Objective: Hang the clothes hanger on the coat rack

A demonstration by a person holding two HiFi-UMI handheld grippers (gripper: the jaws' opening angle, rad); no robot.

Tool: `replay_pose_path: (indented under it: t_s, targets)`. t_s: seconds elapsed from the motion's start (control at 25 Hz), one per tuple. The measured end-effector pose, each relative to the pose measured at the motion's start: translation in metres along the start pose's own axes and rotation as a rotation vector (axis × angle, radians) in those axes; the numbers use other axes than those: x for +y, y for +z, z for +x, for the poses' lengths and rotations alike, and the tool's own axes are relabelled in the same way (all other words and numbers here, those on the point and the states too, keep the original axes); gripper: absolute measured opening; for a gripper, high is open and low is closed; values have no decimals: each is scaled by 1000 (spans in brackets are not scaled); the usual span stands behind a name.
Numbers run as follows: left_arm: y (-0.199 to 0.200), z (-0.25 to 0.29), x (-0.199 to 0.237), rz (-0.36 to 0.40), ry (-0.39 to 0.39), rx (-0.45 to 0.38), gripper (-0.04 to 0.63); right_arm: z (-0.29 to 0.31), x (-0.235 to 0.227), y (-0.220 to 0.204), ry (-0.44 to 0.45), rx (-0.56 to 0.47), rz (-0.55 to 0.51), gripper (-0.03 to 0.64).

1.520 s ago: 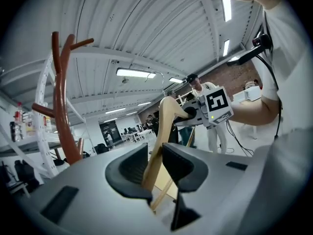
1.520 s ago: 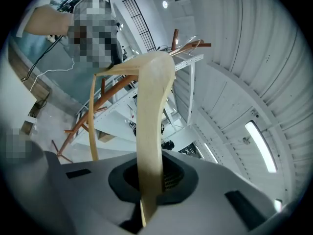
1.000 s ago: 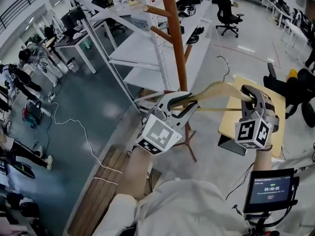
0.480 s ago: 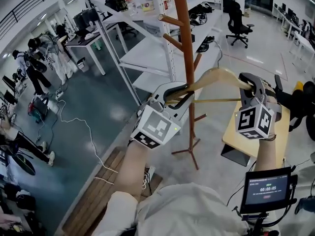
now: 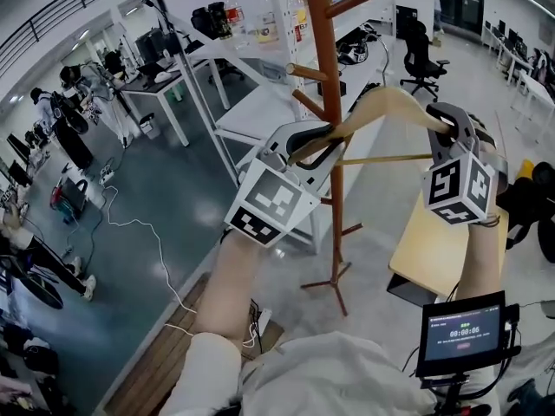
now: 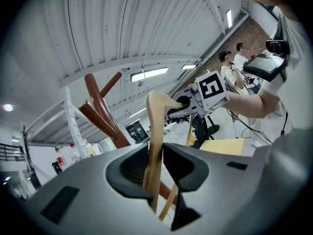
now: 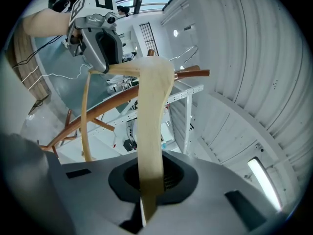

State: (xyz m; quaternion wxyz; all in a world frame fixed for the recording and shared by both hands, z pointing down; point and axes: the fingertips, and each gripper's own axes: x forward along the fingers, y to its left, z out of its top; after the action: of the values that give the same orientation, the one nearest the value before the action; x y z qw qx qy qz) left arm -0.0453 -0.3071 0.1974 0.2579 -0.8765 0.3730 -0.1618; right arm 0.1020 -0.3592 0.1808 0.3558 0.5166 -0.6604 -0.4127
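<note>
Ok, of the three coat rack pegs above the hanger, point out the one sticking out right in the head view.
The topmost peg, angling up and right from the pole. The middle peg and lower peg both stick out left.

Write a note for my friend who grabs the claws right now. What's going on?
Left claw: shut on one end of the wooden hanger.
Right claw: shut on the other end.
Hanger: held up beside the coat rack, not on a peg.
Done: hanger picked up and raised.
Left: hang it over a peg, then open both claws.
</note>
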Motion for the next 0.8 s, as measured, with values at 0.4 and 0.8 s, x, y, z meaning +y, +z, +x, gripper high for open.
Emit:
replay_pose_path:
  t_s: [0.4,0.8]
  targets:
    - [45,7,31,-11,8,-31,91,3,-61,15,-21,18,-51,8]
    - [56,13,44,-18,-27,-25,91,9,-79,18,11,49,-71,8]
